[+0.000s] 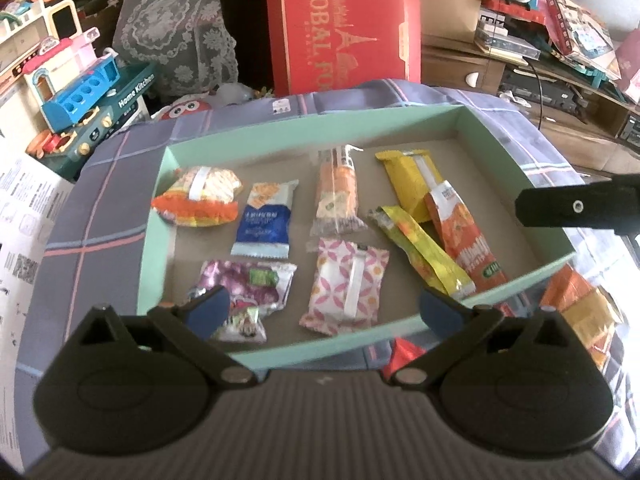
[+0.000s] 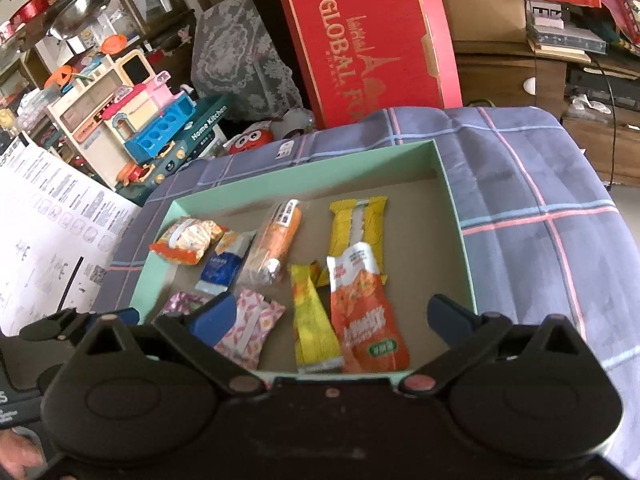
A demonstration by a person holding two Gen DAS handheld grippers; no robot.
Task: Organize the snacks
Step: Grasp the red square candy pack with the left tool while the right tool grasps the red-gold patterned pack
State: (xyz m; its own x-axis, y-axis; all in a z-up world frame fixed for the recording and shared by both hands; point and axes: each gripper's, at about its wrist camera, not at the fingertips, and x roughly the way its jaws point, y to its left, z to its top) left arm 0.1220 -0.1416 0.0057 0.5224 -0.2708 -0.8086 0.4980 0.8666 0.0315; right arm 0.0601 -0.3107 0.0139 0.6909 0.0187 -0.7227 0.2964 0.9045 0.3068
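Shallow mint-green cardboard tray [image 1: 516, 148] holds nine wrapped snacks. Orange-yellow foil packets [image 1: 580, 312] remain outside (on checked cloth). Left gripper [image 1: 324, 312], right gripper [image 2: 334, 316]: jaws apart, empty.

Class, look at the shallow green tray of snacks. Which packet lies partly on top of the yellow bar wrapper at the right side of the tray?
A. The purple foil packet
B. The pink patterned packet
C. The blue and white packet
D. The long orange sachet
D. The long orange sachet has its upper end overlapping the lower edge of the yellow bar wrapper in the green tray, while the other packets lie further left, apart from it.
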